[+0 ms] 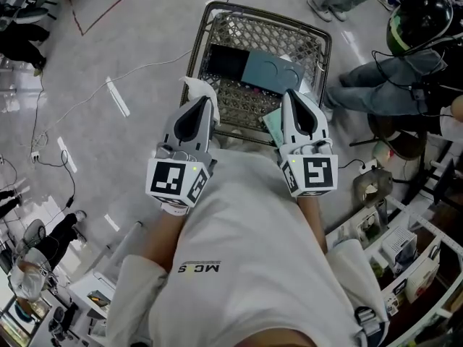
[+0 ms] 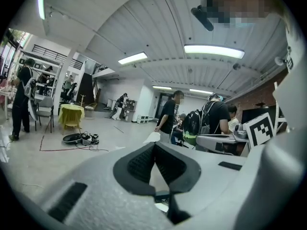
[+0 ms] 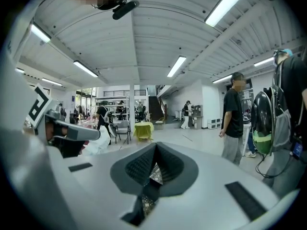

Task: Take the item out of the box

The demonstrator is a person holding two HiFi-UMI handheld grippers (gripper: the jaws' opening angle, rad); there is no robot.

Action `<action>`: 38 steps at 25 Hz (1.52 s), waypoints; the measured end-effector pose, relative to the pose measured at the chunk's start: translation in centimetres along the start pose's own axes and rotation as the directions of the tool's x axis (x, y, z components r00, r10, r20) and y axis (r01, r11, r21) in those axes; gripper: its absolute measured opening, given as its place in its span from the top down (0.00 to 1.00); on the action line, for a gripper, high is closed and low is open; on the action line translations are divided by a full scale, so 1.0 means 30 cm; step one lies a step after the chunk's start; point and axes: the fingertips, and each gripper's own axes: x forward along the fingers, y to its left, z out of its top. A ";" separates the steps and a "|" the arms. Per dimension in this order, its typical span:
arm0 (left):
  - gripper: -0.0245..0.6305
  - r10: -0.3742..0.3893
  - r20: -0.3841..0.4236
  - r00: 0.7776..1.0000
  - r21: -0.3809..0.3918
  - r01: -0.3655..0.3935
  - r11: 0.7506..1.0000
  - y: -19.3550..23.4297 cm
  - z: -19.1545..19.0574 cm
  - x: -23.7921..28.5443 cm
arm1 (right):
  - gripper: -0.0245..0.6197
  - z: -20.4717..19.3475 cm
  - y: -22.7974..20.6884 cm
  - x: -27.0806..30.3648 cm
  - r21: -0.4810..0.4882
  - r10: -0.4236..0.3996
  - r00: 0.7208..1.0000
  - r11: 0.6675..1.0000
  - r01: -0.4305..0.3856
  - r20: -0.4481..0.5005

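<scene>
A wire basket point(image 1: 206, 20) stands on the floor in front of me. Inside it lie a black flat item point(image 1: 226, 62) and a teal-blue box point(image 1: 273, 72). My left gripper point(image 1: 206, 100) is raised over the basket's near edge, shut on a white scrap point(image 1: 195, 87) that sticks out past its tips. The left gripper view shows that white scrap point(image 2: 152, 137) at the closed tip of the left gripper point(image 2: 154, 145). My right gripper point(image 1: 289, 92) is level with it, its jaws closed together. A pale green flat piece point(image 1: 272, 126) shows beside it; whether it is held is unclear. The right gripper point(image 3: 154, 146) shows only mesh through its gap.
A seated person point(image 1: 391, 85) and a helmet point(image 1: 419, 20) are at the right. Shelves with boxes point(image 1: 391, 251) fill the lower right. Cables point(image 1: 87, 100) run across the floor at the left. People and a yellow-covered table point(image 2: 71, 115) stand farther off.
</scene>
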 end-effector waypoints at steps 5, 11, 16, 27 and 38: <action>0.93 -0.010 -0.002 1.000 0.007 0.010 1.000 -0.009 -0.007 0.009 | 0.94 -0.006 0.006 -0.010 -0.014 0.001 1.000 1.000 -0.001 -0.002; 0.93 -0.016 0.006 1.000 0.004 0.016 1.000 -0.012 0.002 -0.002 | 0.94 -0.020 0.012 -0.027 -0.002 -0.003 1.000 1.000 0.003 -0.007; 0.93 -0.014 0.012 1.000 0.010 0.014 1.000 -0.019 0.007 -0.014 | 0.94 -0.033 0.014 -0.034 0.002 -0.009 1.000 1.000 0.009 -0.015; 0.93 -0.012 0.011 1.000 0.014 0.012 1.000 -0.025 0.005 -0.026 | 0.94 -0.032 0.022 -0.034 -0.002 0.003 1.000 1.000 -0.003 -0.010; 0.93 -0.014 0.012 1.000 0.018 0.014 1.000 -0.027 0.003 -0.030 | 0.94 -0.041 0.039 -0.037 -0.006 0.015 1.000 1.000 -0.015 -0.015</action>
